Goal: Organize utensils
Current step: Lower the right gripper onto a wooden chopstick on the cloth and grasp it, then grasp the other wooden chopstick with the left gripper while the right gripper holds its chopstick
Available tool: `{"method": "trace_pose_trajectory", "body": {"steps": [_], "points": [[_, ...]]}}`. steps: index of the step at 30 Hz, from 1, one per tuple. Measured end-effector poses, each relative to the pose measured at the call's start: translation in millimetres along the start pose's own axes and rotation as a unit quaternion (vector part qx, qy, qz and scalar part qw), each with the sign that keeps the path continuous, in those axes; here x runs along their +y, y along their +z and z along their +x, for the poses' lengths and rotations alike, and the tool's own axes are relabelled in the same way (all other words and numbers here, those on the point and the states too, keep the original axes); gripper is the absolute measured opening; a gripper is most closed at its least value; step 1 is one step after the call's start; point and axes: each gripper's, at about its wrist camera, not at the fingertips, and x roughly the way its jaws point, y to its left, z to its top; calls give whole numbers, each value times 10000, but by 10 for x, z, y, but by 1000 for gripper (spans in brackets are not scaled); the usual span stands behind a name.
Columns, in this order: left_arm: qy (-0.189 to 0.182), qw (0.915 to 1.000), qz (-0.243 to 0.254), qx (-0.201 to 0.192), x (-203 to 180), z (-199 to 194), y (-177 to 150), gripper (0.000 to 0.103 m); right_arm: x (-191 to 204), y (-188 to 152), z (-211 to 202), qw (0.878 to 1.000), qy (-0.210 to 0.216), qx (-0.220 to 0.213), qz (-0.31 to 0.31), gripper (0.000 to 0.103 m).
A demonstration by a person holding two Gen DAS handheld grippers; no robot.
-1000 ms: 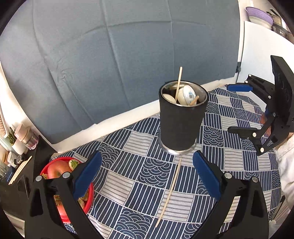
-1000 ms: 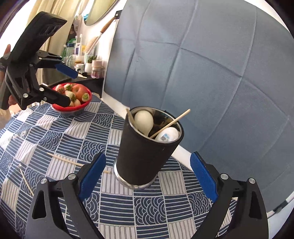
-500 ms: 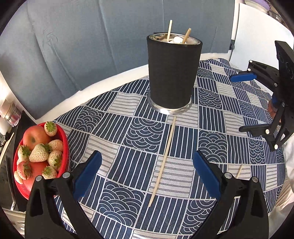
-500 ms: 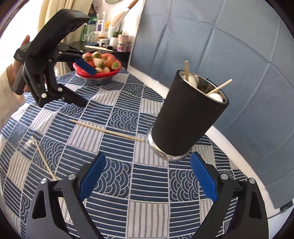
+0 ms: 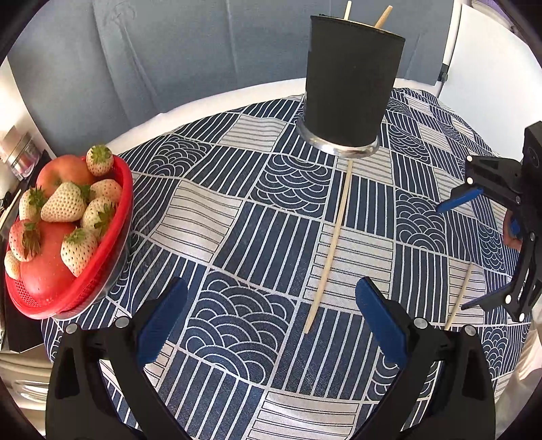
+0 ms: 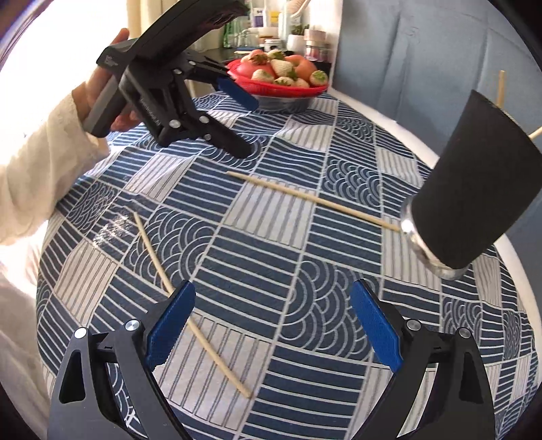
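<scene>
A black utensil cup (image 5: 350, 84) stands on the patterned tablecloth with chopstick ends poking out of it; it also shows in the right wrist view (image 6: 474, 199). One wooden chopstick (image 5: 330, 247) lies from the cup's base toward my left gripper (image 5: 271, 304), which is open and empty above the cloth. In the right wrist view that chopstick (image 6: 311, 199) runs toward the cup. A second chopstick (image 6: 189, 298) lies partly under the left finger of my right gripper (image 6: 271, 311), which is open and empty. It shows in the left wrist view (image 5: 459, 298) too.
A red bowl of strawberries and apples (image 5: 57, 230) sits at the table's left edge; it also shows in the right wrist view (image 6: 277, 78). Jars and bottles (image 6: 271, 30) stand on a dark shelf behind it. A grey padded wall (image 5: 169, 50) backs the table.
Both grippers have dropped lower and pulled back from the cup toward the cloth. The cup now sits higher in both views and the loose chopsticks lie closer to the fingers.
</scene>
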Motion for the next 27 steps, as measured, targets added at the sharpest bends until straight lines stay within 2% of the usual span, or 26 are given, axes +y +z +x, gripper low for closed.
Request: {"method": "trace_pose_trajectory", "body": {"steps": [5,7,8,9,10,11,18,23,27], "points": [[-61,10000,1,58,27,82,-107,97,262,-69,155,9987,213,93,-452,88],[-69,9999,52,56,17,108,-132,97,302,-76,159,9986,154,-15,-512,86],[-67,9999,79,49,7,114,-137,97,286,-78,157,9986,310,2,-428,81],[-80,9999,111,56,-3,121,-139,97,261,-80,130,9975,635,9,-313,52],[-94,9998,141,59,-18,126,-137,97,266,-84,103,9979,522,2,-388,13],[-98,9998,165,52,-31,132,-130,97,251,-99,90,9977,538,72,-394,7],[-100,9989,447,79,-204,201,-46,97,6,-385,-80,9983,569,-7,98,5],[6,9974,693,186,-358,301,23,97,-139,-622,-245,9985,405,-17,368,5],[-40,9977,644,220,-386,356,95,97,-153,-773,-393,9978,328,-30,575,5]]}}
